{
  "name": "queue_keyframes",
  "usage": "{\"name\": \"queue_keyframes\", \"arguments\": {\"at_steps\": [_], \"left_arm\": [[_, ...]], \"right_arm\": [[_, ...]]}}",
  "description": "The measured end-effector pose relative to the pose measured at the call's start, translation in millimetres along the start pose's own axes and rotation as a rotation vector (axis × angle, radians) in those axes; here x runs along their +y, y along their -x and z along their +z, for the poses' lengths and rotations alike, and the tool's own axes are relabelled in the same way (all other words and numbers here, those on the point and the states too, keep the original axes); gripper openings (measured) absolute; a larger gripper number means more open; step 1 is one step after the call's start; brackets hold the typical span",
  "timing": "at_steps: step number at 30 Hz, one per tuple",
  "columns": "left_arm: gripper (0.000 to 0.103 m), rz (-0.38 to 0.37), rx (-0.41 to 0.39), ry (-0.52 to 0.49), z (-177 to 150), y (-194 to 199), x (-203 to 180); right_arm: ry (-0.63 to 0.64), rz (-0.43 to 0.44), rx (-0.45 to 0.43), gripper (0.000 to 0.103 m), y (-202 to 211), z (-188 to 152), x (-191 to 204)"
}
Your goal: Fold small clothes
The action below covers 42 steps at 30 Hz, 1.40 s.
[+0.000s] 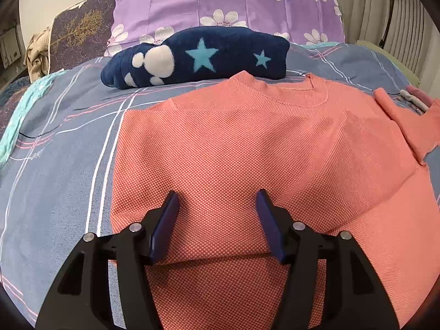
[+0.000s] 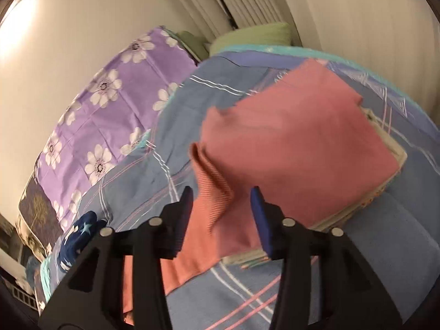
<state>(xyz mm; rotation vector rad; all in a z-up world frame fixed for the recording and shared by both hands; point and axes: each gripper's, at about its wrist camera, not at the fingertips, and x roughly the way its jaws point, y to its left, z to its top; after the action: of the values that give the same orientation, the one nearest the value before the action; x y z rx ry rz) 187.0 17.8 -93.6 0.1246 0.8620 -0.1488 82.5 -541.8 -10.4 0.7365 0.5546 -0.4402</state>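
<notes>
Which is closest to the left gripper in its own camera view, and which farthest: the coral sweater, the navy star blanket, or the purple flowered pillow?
From the left gripper:
1. Coral sweater, spread directly under the fingers.
2. Navy star blanket, folded just beyond the sweater's collar.
3. Purple flowered pillow, at the head of the bed behind the blanket.

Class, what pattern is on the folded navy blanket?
Light blue stars and white paw prints, clearest in the left wrist view.

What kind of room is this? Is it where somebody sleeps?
Most likely a bedroom. A blue plaid bedsheet covers a bed, a purple pillow with white flowers lies at its head, and pale pleated curtains hang beside it. A salmon-pink knit shirt lies spread on the sheet.
</notes>
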Motion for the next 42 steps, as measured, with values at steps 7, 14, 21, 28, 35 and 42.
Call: {"name": "queue_keyframes", "arguments": {"at_steps": [7,14,21,28,35,42], "left_arm": [[0.077,0.033,-0.002,0.021,-3,0,3],[0.077,0.021,-0.006,0.031,-4,0,4],[0.077,-0.013,-0.013,0.056,-3,3,9],[0.049,-0.388,-0.004,0.18,10,26,5],[0.057,-0.545,0.089,0.171,36,5,-40],[0.032,-0.601,0.193,0.258,48,-29,-65]], "right_arm": [[-0.002,0.021,0.032,0.005,-19,1,12],[0.296,0.366,0.088,0.005,19,-73,152],[0.558,0.569,0.383,0.005,-3,-218,259],[0.637,0.517,0.511,0.007,-23,-274,251],[0.654,0.502,0.512,0.007,-25,-281,242],[0.689,0.508,0.486,0.008,-19,-286,241]]}}
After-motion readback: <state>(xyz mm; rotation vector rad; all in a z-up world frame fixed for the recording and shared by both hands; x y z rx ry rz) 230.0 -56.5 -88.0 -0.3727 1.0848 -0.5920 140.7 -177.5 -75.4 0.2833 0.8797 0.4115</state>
